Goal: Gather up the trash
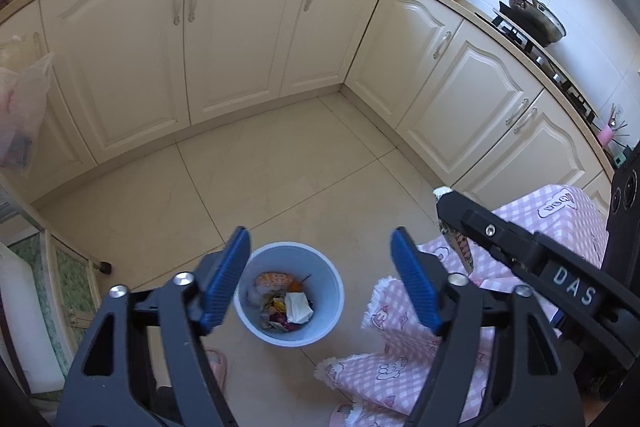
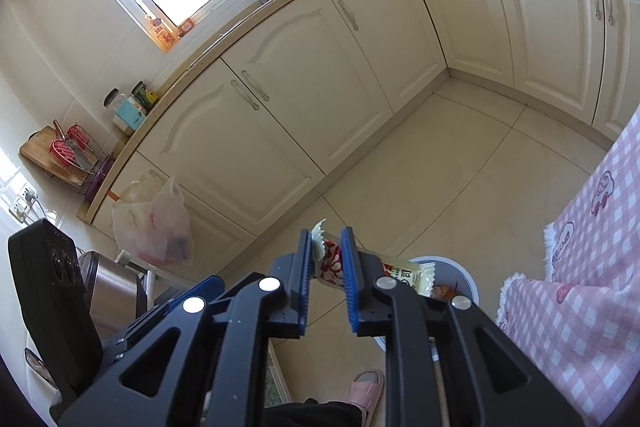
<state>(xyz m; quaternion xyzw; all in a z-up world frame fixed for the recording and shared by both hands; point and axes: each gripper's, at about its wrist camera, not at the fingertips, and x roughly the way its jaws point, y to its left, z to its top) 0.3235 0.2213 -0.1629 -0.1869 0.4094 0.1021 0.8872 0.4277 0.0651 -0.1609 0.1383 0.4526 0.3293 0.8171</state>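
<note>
A pale blue bin stands on the tiled floor, holding crumpled wrappers and a white tissue. My left gripper hangs just above it, blue pads wide apart with nothing between them. To its right, my right gripper reaches in from the side, with a patterned snack wrapper hanging under its tip. In the right wrist view my right gripper is shut on that red, white and yellow wrapper, held above the floor just left of the bin's rim.
A table draped in a pink checked cloth stands right beside the bin. Cream cabinets line the far side and the right. A plastic bag hangs on a cabinet at the left. A person's pink slipper is near the bin.
</note>
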